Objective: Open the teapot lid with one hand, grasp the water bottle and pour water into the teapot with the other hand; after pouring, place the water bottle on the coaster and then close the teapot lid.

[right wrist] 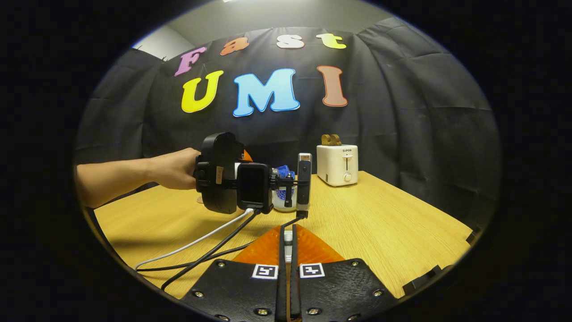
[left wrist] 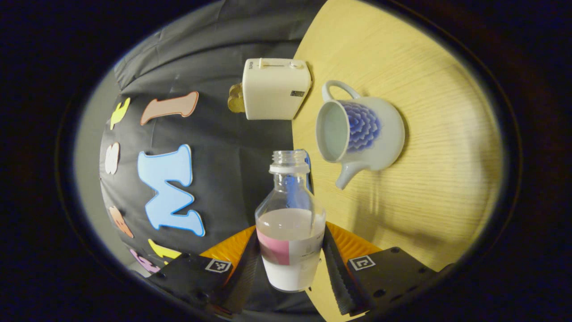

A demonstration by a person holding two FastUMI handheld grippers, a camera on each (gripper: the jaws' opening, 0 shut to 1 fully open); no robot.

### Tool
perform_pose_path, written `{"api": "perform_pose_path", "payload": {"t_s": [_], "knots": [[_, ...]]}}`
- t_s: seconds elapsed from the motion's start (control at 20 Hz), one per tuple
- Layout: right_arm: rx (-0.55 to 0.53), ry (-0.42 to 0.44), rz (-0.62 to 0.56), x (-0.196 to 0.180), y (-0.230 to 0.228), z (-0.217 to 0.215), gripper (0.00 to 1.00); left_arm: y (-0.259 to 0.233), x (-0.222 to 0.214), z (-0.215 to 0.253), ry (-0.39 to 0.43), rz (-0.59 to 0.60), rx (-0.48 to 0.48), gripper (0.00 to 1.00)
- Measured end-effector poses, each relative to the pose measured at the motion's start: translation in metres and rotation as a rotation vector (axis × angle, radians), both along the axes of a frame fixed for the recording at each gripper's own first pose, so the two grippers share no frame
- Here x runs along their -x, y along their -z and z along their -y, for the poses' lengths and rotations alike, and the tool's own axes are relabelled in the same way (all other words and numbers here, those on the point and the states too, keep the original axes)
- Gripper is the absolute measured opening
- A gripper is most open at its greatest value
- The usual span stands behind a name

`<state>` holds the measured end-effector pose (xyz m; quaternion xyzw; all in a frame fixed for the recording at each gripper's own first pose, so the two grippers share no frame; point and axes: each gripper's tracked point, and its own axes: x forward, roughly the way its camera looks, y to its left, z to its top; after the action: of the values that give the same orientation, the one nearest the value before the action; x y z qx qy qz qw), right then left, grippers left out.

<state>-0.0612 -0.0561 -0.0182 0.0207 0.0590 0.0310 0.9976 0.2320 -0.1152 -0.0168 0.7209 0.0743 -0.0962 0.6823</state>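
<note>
Left claw (left wrist: 290,264) clamps pink-labelled bottle (left wrist: 290,223), print perhaps illegible.

"SUPOR" on the toaster (right wrist: 337,164)

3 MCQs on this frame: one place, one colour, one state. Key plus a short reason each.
1. Where does the toaster stand relative to the teapot?
A. beside it on the table
B. on top of it
C. inside it

2. What colour is the teapot's flower pattern?
A. red
B. blue
C. green

3. What state is the teapot's top in?
A. lidded
B. open
C. corked

Key: 1 A, both stand next to each other on the wooden table. 2 B, blue petals on its side. 3 B, its bare interior shows while the left gripper holds the water bottle.
</note>
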Motion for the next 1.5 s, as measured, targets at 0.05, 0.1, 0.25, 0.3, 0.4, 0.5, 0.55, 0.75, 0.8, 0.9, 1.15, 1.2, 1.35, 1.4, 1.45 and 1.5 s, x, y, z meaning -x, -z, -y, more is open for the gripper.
{"api": "perform_pose_path", "payload": {"t_s": [0.05,0.1,0.25,0.3,0.4,0.5,0.55,0.75,0.8,0.9,1.15,1.2,1.35,1.4,1.45,1.5], "knots": [[0.002,-0.001,0.003,0.0,-0.001,0.0,0.04,-0.001,0.0,-0.001,-0.001,0.006,-0.022,0.87],[0.002,0.0,0.004,0.0,-0.001,0.001,0.04,0.0,0.0,-0.001,0.004,0.003,-0.049,0.87],[-0.002,0.0,0.0,-0.001,0.0,0.001,0.04,-0.001,0.0,0.002,0.026,-0.002,-0.106,0.87],[-0.002,0.0,-0.002,-0.002,0.0,0.001,0.04,-0.001,0.0,0.004,0.034,0.0,-0.123,0.87],[-0.005,0.0,-0.001,-0.001,-0.001,0.001,0.04,-0.002,0.002,0.006,0.041,0.003,-0.15,0.87],[0.001,-0.001,0.002,0.0,-0.001,0.0,0.04,-0.007,0.001,0.008,0.052,0.026,-0.194,0.87],[0.001,-0.003,0.004,0.0,-0.001,0.0,0.04,-0.007,0.001,0.008,0.054,0.029,-0.205,0.87],[-0.003,0.0,0.002,0.0,-0.001,0.002,0.04,-0.013,-0.001,0.009,0.062,0.035,-0.247,0.87],[-0.006,0.003,0.002,0.0,-0.001,0.003,0.04,-0.014,-0.001,0.009,0.062,0.038,-0.258,0.87],[-0.011,0.003,0.0,0.0,-0.001,0.003,0.04,-0.015,-0.002,0.01,0.067,0.039,-0.264,0.87],[-0.017,0.007,-0.002,0.002,0.001,0.005,0.04,-0.021,-0.005,0.009,0.076,0.051,-0.327,0.87],[-0.018,0.006,-0.001,0.001,0.001,0.005,0.04,-0.02,-0.005,0.01,0.075,0.049,-0.334,0.87],[-0.021,0.002,0.001,0.0,0.0,0.005,0.04,-0.02,-0.002,0.011,0.08,0.049,-0.348,0.87],[-0.022,-0.002,0.002,0.001,0.0,0.005,0.04,-0.017,-0.001,0.013,0.085,0.04,-0.354,0.87],[-0.021,-0.004,0.004,0.001,0.0,0.005,0.04,-0.016,-0.002,0.013,0.086,0.037,-0.357,0.87],[-0.02,-0.004,0.006,0.002,0.0,0.005,0.04,-0.016,-0.003,0.013,0.084,0.038,-0.367,0.87]]}}
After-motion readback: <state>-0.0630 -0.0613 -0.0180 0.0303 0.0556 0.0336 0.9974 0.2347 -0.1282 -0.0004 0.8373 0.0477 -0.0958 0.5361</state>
